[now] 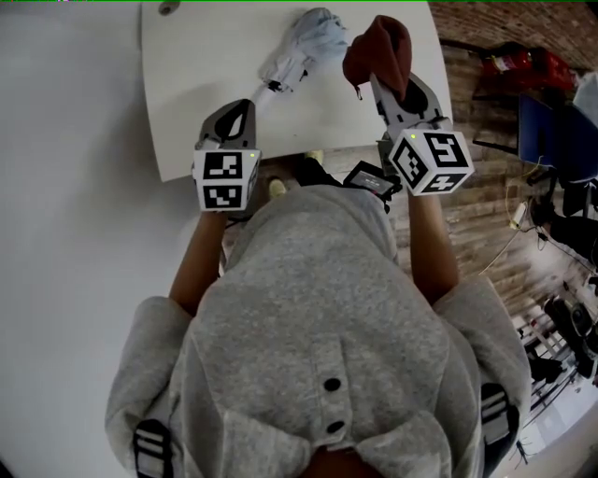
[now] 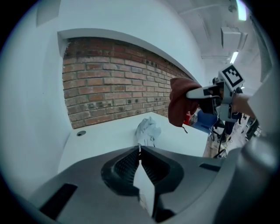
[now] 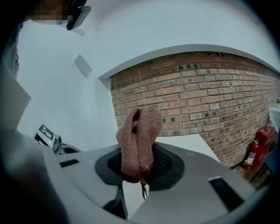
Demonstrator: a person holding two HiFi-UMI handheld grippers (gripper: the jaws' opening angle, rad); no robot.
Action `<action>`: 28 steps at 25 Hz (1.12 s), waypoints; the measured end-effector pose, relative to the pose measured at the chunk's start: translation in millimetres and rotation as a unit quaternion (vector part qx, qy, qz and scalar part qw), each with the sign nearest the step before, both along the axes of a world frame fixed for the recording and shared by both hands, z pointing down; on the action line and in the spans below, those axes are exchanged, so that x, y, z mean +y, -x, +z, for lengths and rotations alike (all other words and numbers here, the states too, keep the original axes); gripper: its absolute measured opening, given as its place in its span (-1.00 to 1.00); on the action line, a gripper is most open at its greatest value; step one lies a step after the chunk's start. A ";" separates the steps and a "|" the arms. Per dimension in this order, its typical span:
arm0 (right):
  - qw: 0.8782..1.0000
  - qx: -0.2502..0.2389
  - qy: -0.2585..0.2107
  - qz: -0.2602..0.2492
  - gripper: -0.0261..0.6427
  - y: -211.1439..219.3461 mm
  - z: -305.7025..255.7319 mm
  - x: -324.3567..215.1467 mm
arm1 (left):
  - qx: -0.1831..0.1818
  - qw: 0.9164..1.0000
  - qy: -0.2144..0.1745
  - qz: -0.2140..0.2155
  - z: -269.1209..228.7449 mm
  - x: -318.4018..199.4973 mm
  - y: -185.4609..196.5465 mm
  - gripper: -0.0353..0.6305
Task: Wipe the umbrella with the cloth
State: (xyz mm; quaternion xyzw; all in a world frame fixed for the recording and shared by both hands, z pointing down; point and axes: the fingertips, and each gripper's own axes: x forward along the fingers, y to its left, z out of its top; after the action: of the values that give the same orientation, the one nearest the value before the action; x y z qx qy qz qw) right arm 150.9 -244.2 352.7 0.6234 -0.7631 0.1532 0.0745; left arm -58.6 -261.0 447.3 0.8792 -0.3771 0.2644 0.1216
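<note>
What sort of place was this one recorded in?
Probably an indoor lab or workshop corner: a plain white table in front of a bare brick wall, a red fire extinguisher by that wall, and cables and equipment strewn on the floor to the right.

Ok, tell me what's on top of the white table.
A folded pale umbrella lies on the table, plus a small dark round fitting near its far corner. The held cloth hides part of the tabletop.

I face a brick wall (image 3: 210, 96) behind a white table (image 1: 187, 103); a red fire extinguisher (image 3: 251, 154) stands at the wall's foot.
</note>
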 end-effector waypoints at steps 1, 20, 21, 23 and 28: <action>1.000 0.000 0.003 -0.001 -0.65 -4.4 1.9 -4.0 | -0.006 1.000 0.010 0.008 7.5 -2.1 -5.4 -0.84; 0.998 0.006 0.046 -0.035 -0.65 -39.2 51.7 -33.6 | -0.145 0.983 0.101 0.041 133.6 -11.1 -26.6 -0.34; 0.998 0.008 0.048 -0.036 -0.65 -41.4 55.2 -35.7 | -0.149 0.982 0.106 0.038 138.0 -12.7 -26.2 -0.34; 0.998 0.012 0.052 -0.035 -0.65 -46.4 61.4 -40.0 | -0.155 0.980 0.116 0.037 145.2 -14.5 -26.3 -0.34; 0.996 0.050 0.063 -0.047 -0.65 -58.6 72.4 -45.1 | -0.157 0.978 0.132 0.034 150.4 -12.6 -29.7 -0.34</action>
State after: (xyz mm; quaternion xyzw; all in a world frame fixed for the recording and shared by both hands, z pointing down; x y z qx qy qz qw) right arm 209.5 -289.4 425.2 0.5880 -0.7754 0.1664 0.1591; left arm -29.0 -273.7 597.7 0.8156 -0.3230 0.4503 0.1665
